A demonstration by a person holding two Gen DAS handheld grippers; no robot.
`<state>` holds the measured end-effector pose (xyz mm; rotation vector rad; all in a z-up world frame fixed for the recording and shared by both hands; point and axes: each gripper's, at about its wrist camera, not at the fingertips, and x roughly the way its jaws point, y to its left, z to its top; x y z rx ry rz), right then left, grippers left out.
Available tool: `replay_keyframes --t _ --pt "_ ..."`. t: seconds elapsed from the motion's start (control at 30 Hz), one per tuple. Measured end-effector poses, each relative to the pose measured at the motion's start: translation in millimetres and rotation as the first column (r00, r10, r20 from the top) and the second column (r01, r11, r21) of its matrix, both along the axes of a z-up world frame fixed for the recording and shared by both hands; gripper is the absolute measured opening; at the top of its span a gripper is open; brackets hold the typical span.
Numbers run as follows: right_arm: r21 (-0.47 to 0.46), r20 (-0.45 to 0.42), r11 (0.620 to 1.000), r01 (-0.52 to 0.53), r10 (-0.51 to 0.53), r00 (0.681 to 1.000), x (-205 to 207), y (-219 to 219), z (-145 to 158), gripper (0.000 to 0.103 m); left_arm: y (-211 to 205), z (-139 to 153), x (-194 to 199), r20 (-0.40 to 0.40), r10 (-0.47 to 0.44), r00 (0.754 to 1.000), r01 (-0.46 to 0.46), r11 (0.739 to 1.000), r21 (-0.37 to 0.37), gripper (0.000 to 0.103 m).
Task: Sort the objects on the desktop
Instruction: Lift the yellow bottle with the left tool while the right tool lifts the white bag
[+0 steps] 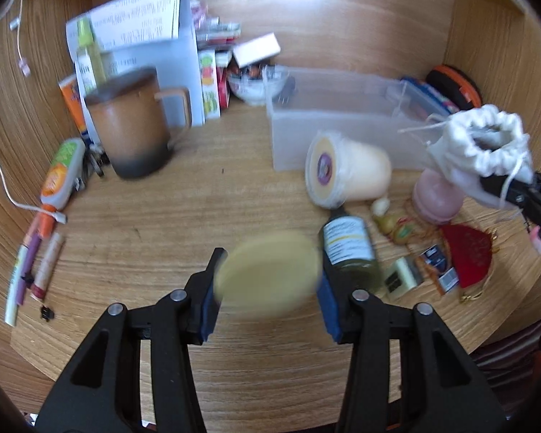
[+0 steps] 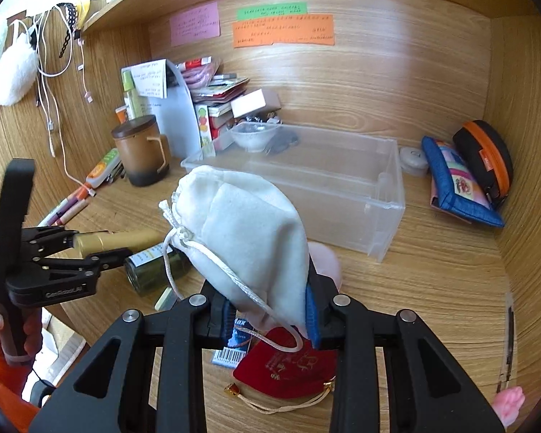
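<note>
Grippers over our wooden desk [image 1: 133,223] — left gripper [image 1: 268,276] clamps a blurred gold disc [image 1: 268,274], perhaps a lid; right gripper [image 2: 270,310] pinches a white drawstring pouch [image 2: 241,234].

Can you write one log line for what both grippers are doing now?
left gripper: shut on gold tube | right gripper: shut on white pouch | clear bin: empty

You are at a home study desk [image 2: 432,270], a wooden nook. Sticky notes [image 2: 283,30] line its back; cosmetics and a lidded mug [image 2: 140,153] crowd it.
</note>
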<state>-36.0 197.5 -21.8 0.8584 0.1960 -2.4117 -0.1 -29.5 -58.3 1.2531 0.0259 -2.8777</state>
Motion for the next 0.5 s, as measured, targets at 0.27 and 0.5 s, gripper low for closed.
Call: replay_keyframes --t 0.27,0.5 --pt "-0.007 -0.016 1.000 0.001 -0.001 1.000 1.1 -1.1 4.9 0.028 3.5 14.2 -2.7 -0.031 -0.020 0.999 0.020 1.000 -0.012 0.019" --pt "-0.015 -0.004 1.000 -0.004 0.004 1.000 0.9 0.2 2.8 0.028 -26.7 -13.5 -19.7 0.069 0.002 0.998 -0.008 0.996 0.090 0.019"
